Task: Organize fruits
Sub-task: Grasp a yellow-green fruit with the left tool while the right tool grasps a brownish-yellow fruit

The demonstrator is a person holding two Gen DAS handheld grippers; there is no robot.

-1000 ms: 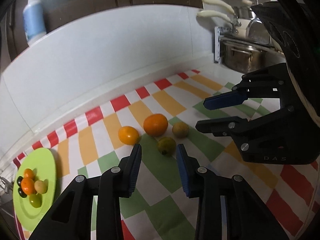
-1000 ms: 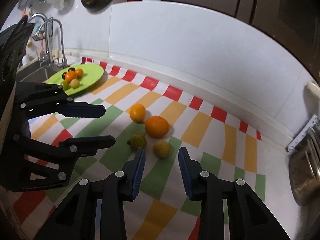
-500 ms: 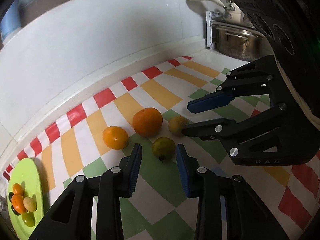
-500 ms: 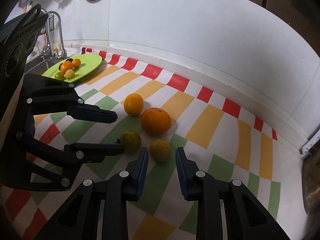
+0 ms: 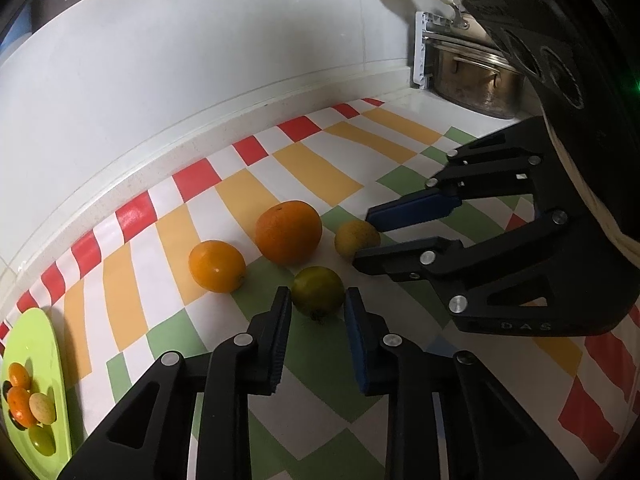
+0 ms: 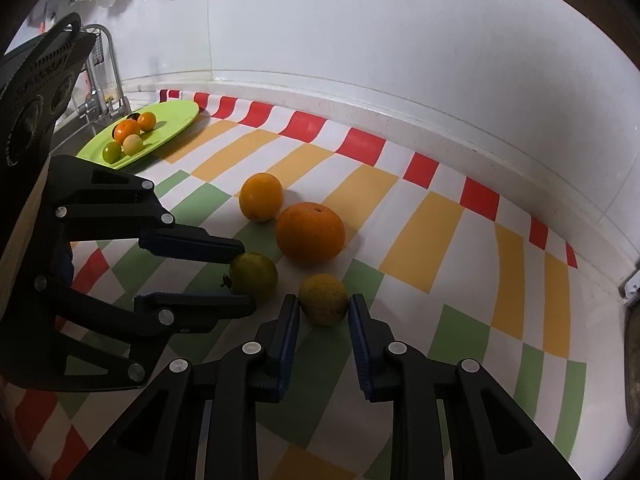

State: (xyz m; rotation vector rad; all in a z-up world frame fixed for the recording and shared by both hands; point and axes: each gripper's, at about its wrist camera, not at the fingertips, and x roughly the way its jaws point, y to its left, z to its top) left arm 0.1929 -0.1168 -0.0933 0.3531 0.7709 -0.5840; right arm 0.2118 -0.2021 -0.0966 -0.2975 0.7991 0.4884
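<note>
Left wrist view: my left gripper [image 5: 318, 304] has just closed its jaws on the green fruit [image 5: 317, 293], which sits on the checked cloth [image 5: 400, 360] in front of the big orange [image 5: 289, 232]. A small orange [image 5: 216, 266] lies to the left, the green plate [image 5: 48, 360] at the far left edge.

Right wrist view: my right gripper [image 6: 323, 312] is clamped on the yellow fruit [image 6: 323, 299], just beside the green fruit [image 6: 254, 276] in the left gripper [image 6: 244, 276].
</note>
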